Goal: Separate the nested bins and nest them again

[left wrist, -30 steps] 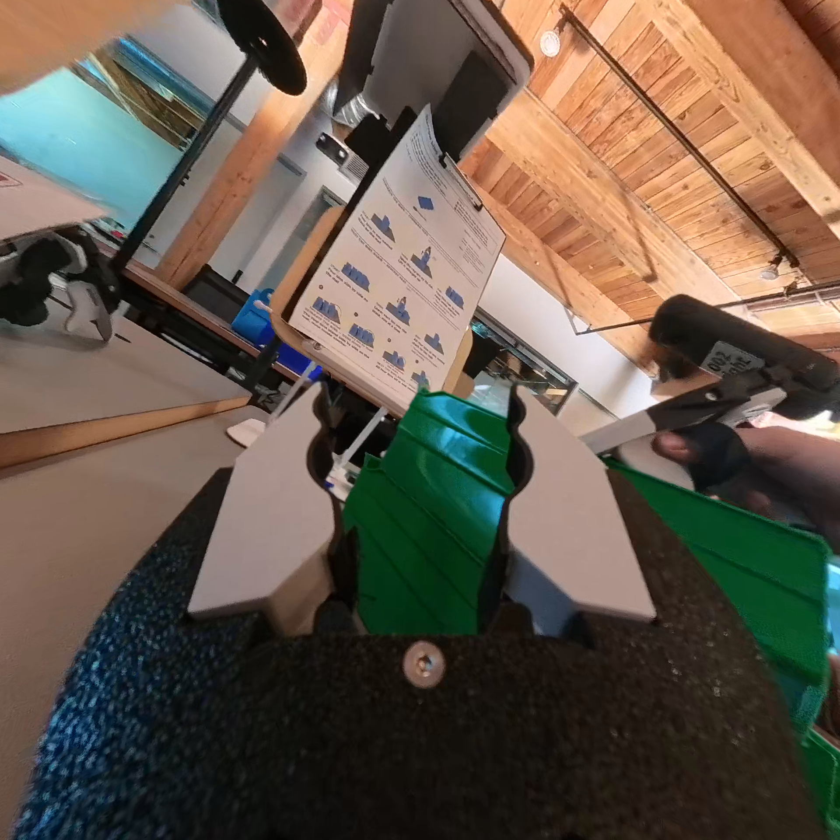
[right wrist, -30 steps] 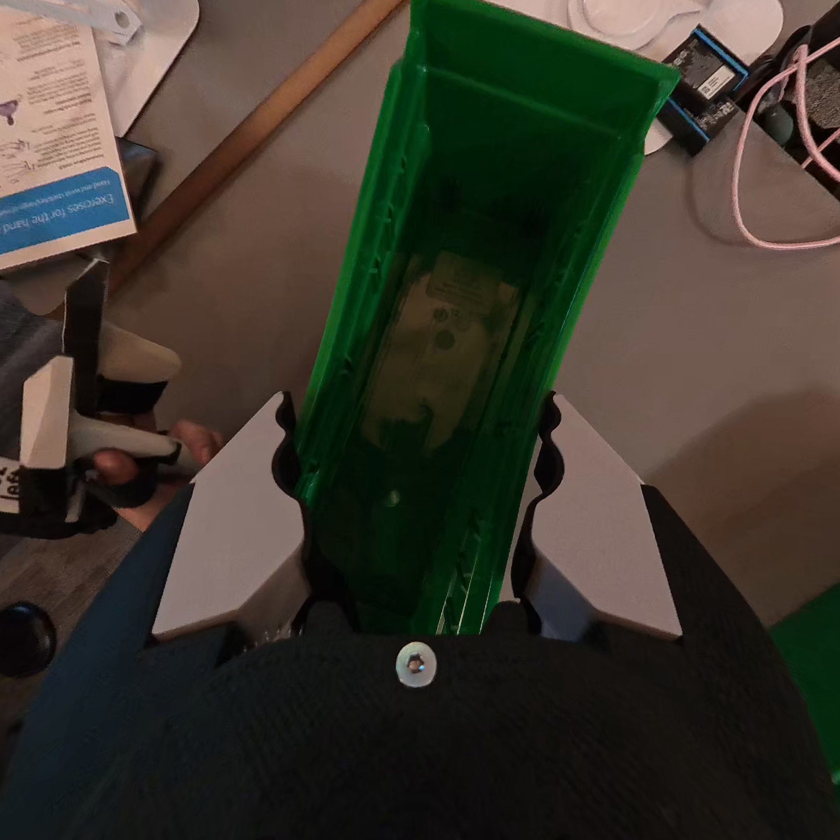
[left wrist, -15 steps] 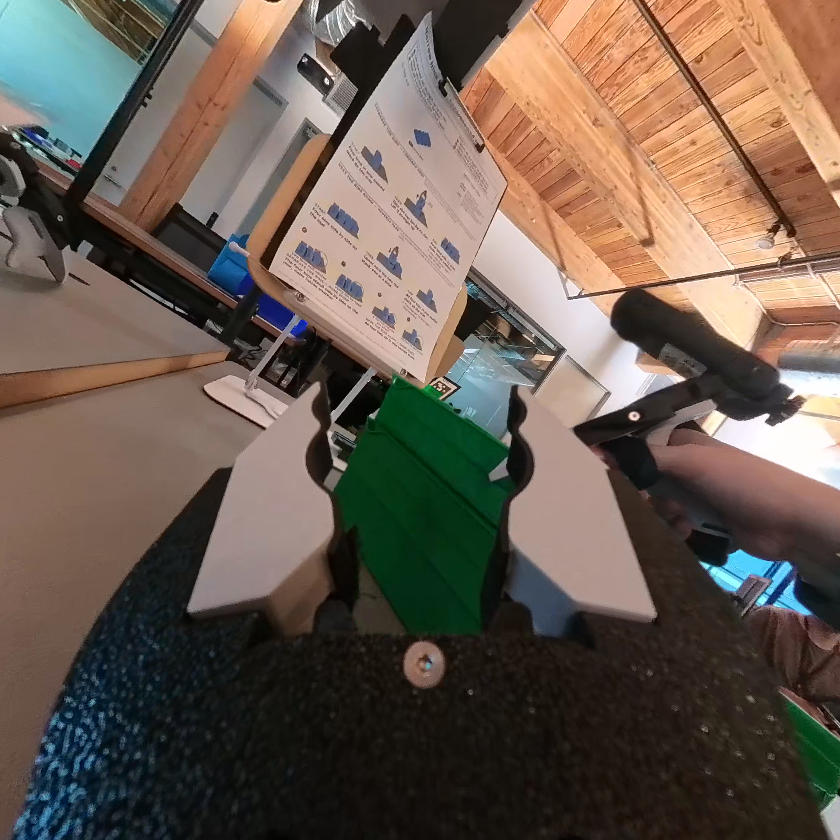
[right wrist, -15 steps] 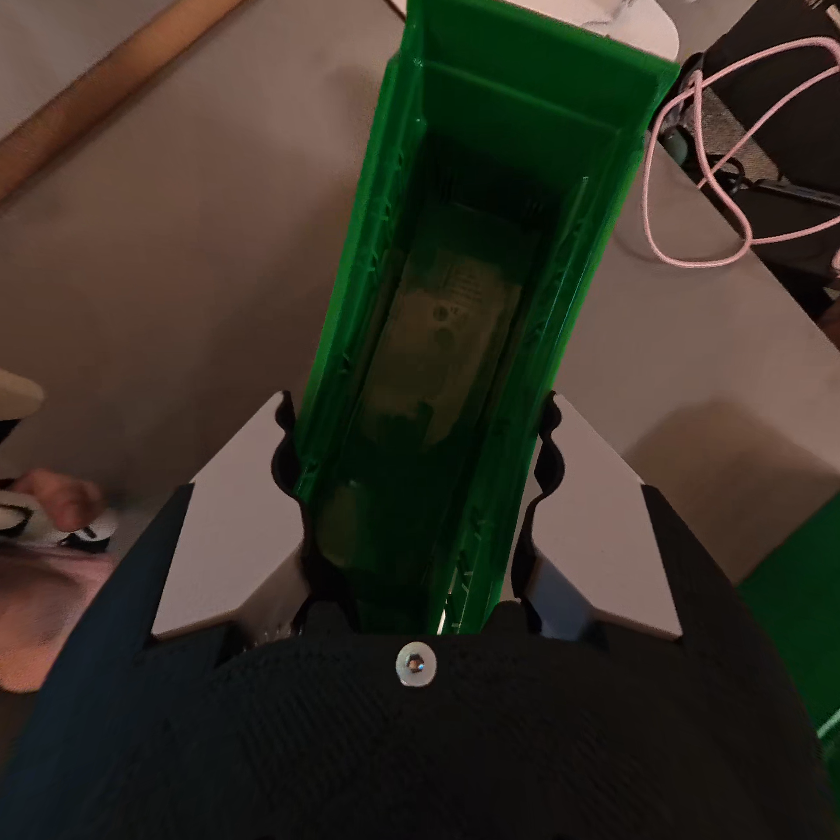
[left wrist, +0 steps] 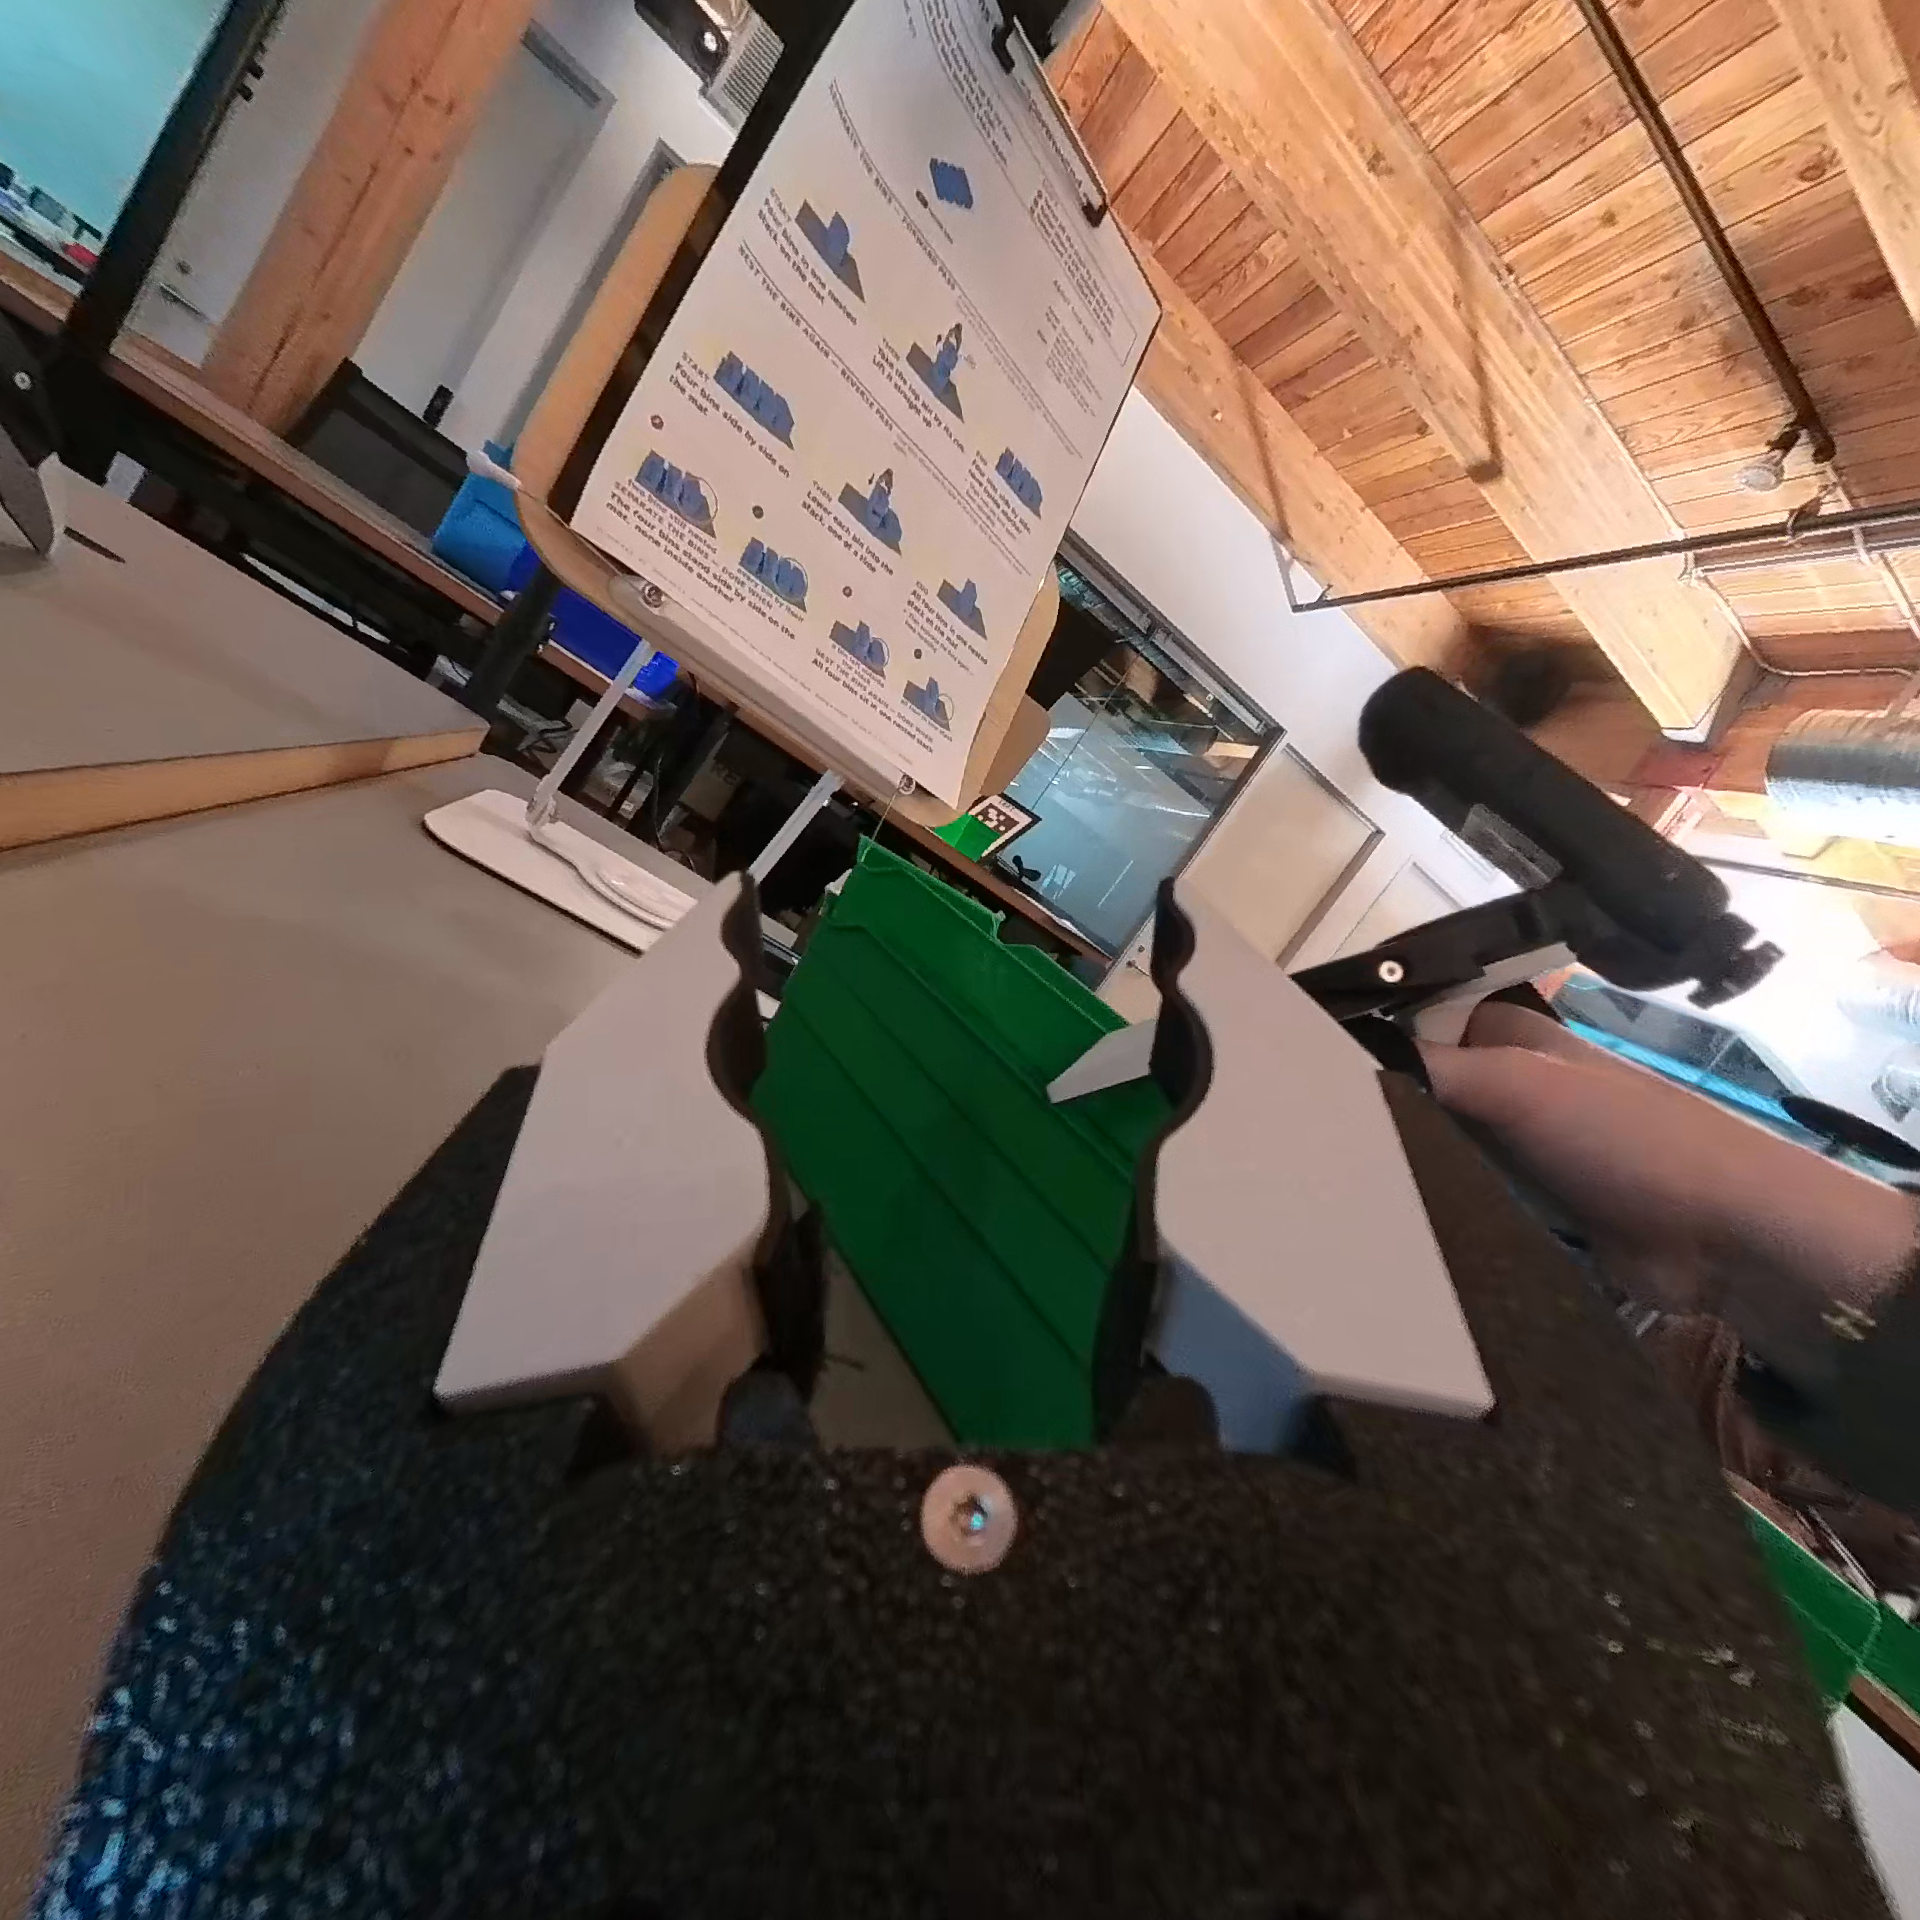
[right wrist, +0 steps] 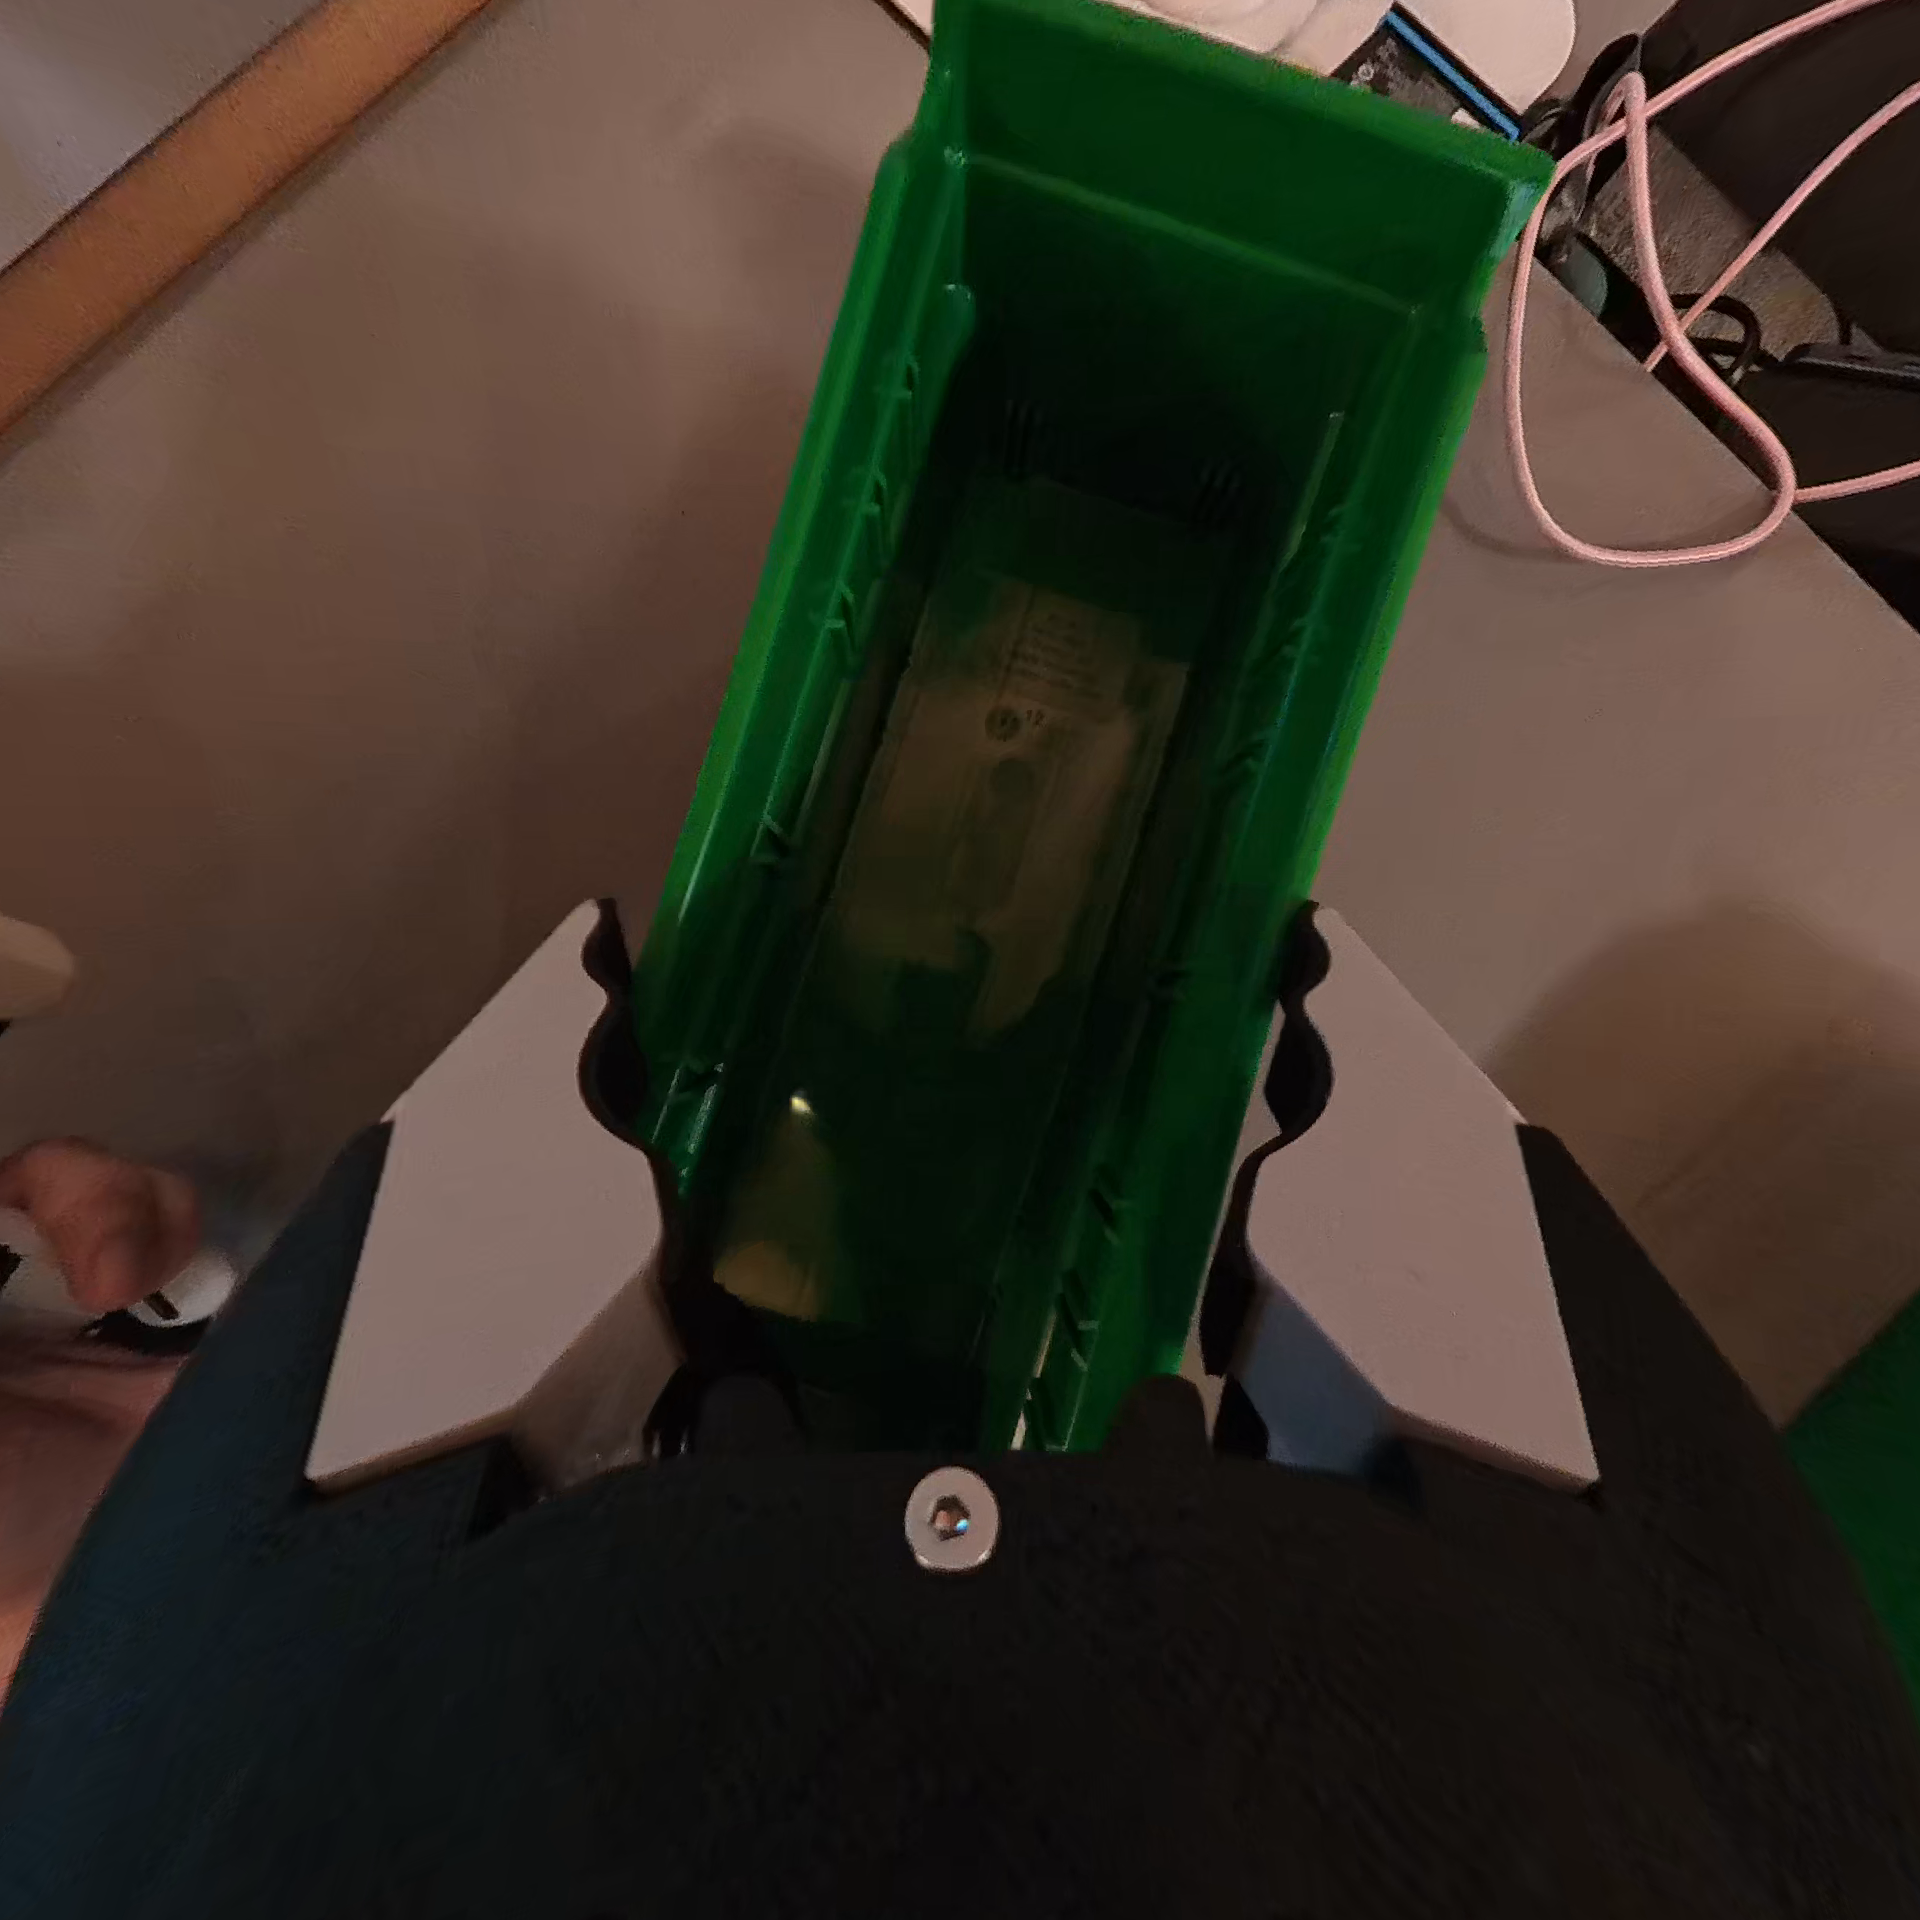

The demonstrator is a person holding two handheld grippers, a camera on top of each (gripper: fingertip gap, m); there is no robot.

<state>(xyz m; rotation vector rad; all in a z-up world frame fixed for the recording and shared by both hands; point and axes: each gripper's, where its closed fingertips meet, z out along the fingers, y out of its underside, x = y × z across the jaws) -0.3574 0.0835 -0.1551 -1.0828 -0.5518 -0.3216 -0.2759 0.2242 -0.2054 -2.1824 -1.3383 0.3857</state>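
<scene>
A green plastic bin [right wrist: 1195,135] is held lengthwise in my right gripper [right wrist: 956,920], whose fingers press on its two long outer walls near its close end. The bin hangs above the grey table [right wrist: 416,520], open side toward the camera, with a label on its floor. In the left wrist view the same bin [left wrist: 935,1143] shows its ribbed side beyond my left gripper [left wrist: 954,914], which is open and empty. One finger of the right gripper [left wrist: 1101,1070] rests on that side, with a hand behind it.
A clipboard stand with an instruction sheet [left wrist: 873,416] stands on a white base [left wrist: 561,842] ahead. Another green bin [right wrist: 1860,1475] lies at the lower right. A pink cable [right wrist: 1621,416] and dark gear sit at the far table edge. A wooden strip [right wrist: 208,177] crosses the table.
The bin that filled the left gripper's gap now sits farther off, carried away in the right gripper. The left gripper has slid almost out of the right wrist view.
</scene>
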